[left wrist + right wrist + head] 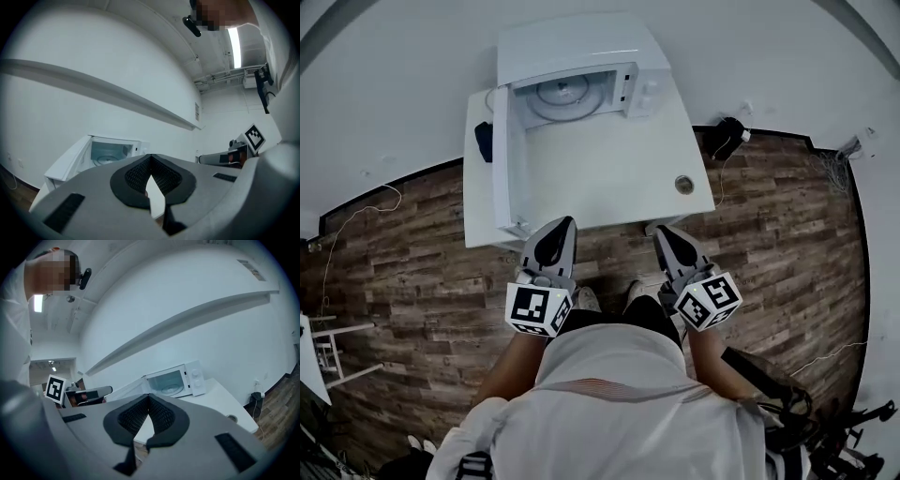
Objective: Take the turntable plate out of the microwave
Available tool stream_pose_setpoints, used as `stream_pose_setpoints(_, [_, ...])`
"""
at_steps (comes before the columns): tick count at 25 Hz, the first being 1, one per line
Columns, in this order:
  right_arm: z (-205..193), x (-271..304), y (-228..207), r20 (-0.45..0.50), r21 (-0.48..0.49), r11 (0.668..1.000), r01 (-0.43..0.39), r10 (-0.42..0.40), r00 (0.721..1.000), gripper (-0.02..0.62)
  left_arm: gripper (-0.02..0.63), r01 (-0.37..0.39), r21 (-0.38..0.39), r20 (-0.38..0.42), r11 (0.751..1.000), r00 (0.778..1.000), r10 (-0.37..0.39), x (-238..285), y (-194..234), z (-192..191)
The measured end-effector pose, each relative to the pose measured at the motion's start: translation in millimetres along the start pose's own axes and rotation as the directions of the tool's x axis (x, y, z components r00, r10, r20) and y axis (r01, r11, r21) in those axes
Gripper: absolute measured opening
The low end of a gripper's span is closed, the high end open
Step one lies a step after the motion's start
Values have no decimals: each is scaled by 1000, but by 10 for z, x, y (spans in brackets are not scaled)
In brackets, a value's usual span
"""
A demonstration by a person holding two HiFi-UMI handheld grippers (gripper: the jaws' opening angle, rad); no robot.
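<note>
Left gripper [561, 226] and right gripper [665, 234] hover before the microwave [572, 52] with fingers [133, 176] closed on nothing; I would open them, enter level, and lift the turntable plate [563, 95] inside it gently.

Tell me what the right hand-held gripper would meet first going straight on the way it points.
Probably the white table: the shut right hand-held gripper aims at its near edge, short of the open microwave. Depth is unclear.

Sparse lab room: white table [609, 178], plank floor [412, 272], bare walls [394, 75].
</note>
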State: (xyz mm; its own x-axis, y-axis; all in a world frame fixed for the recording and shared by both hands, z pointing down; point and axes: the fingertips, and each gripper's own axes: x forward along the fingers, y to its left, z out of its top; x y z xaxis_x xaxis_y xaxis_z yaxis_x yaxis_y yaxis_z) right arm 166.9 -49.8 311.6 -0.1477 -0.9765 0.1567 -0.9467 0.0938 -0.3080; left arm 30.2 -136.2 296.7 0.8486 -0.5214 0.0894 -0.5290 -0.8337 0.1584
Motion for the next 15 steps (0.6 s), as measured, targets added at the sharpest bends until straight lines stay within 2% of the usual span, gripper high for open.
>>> stream_pose_setpoints(4, [68, 411, -32, -34, -16, 997, -74, 73, 997, 3, 11, -61, -26, 22, 998, 998, 61, 81, 221, 50])
stream_pose_setpoints(8, [147, 802, -132, -58, -16, 987, -157, 156, 986, 3, 11, -104, -4, 31, 995, 994, 104, 234, 292, 123])
stream_pose_setpoints(15, [237, 1269, -613, -100, 2, 965, -263, 262, 960, 3, 11, -213, -58, 10, 975, 977, 214, 797, 405, 53])
